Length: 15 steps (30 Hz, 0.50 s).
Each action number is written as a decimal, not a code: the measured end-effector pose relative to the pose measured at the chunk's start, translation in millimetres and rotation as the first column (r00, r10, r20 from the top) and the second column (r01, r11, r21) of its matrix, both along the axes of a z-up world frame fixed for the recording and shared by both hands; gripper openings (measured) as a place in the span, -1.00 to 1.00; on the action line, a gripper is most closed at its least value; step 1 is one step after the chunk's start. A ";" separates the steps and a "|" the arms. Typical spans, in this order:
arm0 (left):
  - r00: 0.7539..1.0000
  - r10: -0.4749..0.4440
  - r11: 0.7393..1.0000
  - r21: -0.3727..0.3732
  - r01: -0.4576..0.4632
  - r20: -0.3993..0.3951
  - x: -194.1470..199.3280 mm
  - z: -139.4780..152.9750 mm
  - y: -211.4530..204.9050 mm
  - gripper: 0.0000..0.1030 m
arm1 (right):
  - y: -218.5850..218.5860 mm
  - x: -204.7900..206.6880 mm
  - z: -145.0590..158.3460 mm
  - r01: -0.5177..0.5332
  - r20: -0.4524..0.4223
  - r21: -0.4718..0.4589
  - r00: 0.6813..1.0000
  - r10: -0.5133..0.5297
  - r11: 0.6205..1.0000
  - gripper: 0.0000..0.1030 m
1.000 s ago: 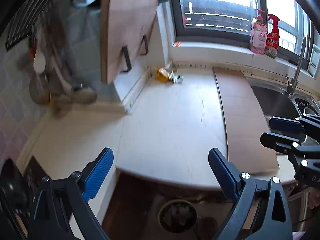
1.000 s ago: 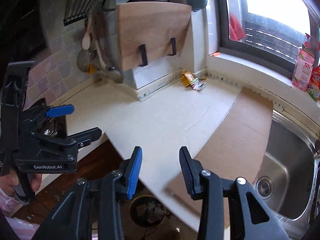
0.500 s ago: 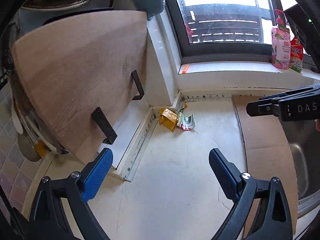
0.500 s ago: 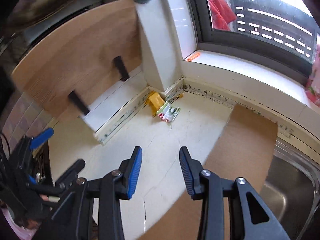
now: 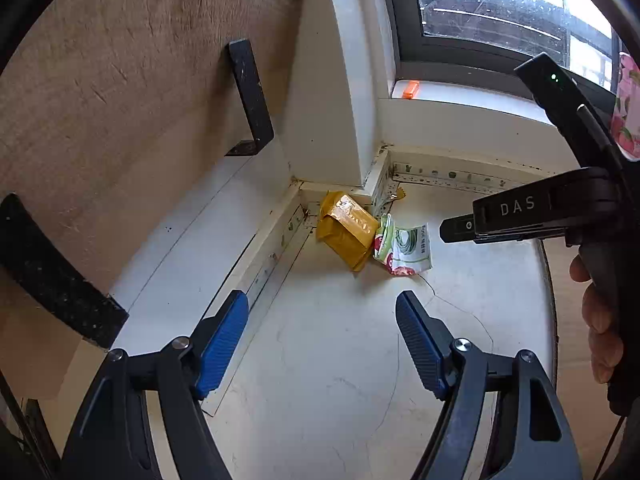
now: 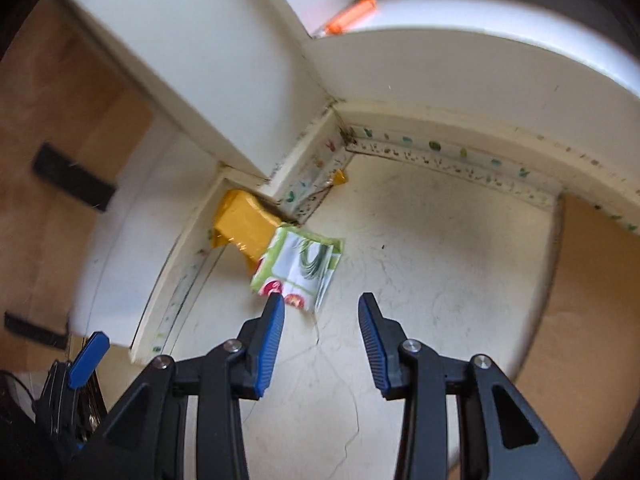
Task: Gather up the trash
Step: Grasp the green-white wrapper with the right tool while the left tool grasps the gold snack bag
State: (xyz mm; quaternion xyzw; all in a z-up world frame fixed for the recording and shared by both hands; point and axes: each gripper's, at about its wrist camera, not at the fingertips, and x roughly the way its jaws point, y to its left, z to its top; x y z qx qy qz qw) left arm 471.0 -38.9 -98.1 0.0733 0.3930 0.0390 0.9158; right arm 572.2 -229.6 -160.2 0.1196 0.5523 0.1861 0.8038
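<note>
Left wrist view looked into the counter [image 5: 340, 380] corner under the window [image 5: 500, 12], and places here are given from that corner. No bin or other container showed in either view. A wooden board [image 5: 120, 80] on black brackets stood left of the corner. A yellow packet [image 5: 346, 229] lay right at the corner, and a green-and-white wrapper [image 5: 404, 246] touched its right side. The left gripper [image 5: 322, 340] was closing, its jaws still well apart with nothing between them. A second before, the corner had been far off and small; both grippers had since come near it. The right gripper [image 6: 320, 320] was part open and empty, its left finger [image 6: 272, 320] at the wrapper's near edge. Its body bore the letters "DAS". The wrapper's print was too small to read.
</note>
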 end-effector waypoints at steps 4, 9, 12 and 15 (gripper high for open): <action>1.000 -0.002 1.000 0.016 0.002 -0.004 12.5 -11.0 1.4 0.45 | 2.5 14.1 -20.0 0.016 -0.035 0.037 0.999 -0.015 0.999 -0.31; 1.000 -0.010 1.000 0.024 0.011 -0.008 19.1 -16.0 -0.6 0.45 | 10.9 24.7 -38.6 0.012 -0.060 0.036 0.998 -0.009 0.999 -0.53; 1.000 -0.017 0.999 0.033 0.017 -0.003 20.2 -15.3 -1.5 0.45 | 15.6 26.7 -41.3 0.006 -0.054 0.048 0.999 -0.003 0.999 -0.78; 1.000 -0.021 0.999 0.037 0.021 -0.001 23.3 -14.3 -2.6 0.45 | 17.7 26.9 -41.2 -0.004 -0.049 0.059 0.999 0.007 0.998 -0.86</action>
